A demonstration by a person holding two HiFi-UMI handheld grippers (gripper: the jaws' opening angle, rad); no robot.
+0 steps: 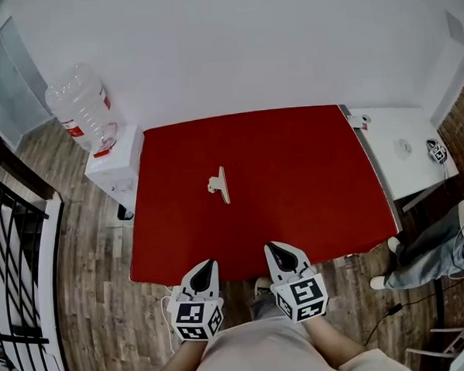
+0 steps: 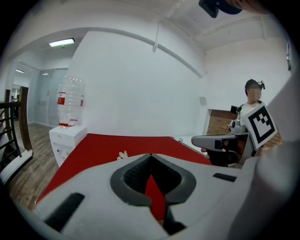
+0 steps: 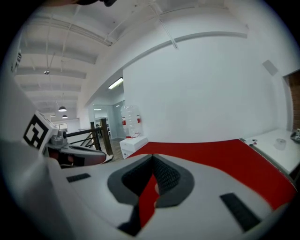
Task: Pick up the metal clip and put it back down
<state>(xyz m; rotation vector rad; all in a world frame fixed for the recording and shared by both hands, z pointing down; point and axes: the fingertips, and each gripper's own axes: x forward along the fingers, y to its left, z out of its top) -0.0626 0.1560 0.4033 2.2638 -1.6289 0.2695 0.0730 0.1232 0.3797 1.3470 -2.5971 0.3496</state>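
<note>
A pale metal clip (image 1: 219,185) lies on the red table (image 1: 294,177), left of its middle, and nothing touches it. From the left gripper view the clip (image 2: 123,155) shows small and far ahead. My left gripper (image 1: 207,265) hovers at the table's near edge, shut and empty. Beside it, my right gripper (image 1: 277,250) is also at the near edge, shut with nothing in it. Both jaw pairs meet at their tips, as the left gripper (image 2: 151,157) and right gripper (image 3: 152,157) views show. The clip is far forward of both.
A white water dispenser (image 1: 110,160) with a clear bottle (image 1: 82,103) stands left of the table. A white side table (image 1: 405,156) with small items adjoins the right edge. A person (image 1: 429,248) stands at the right. A black railing (image 1: 11,254) runs along the left.
</note>
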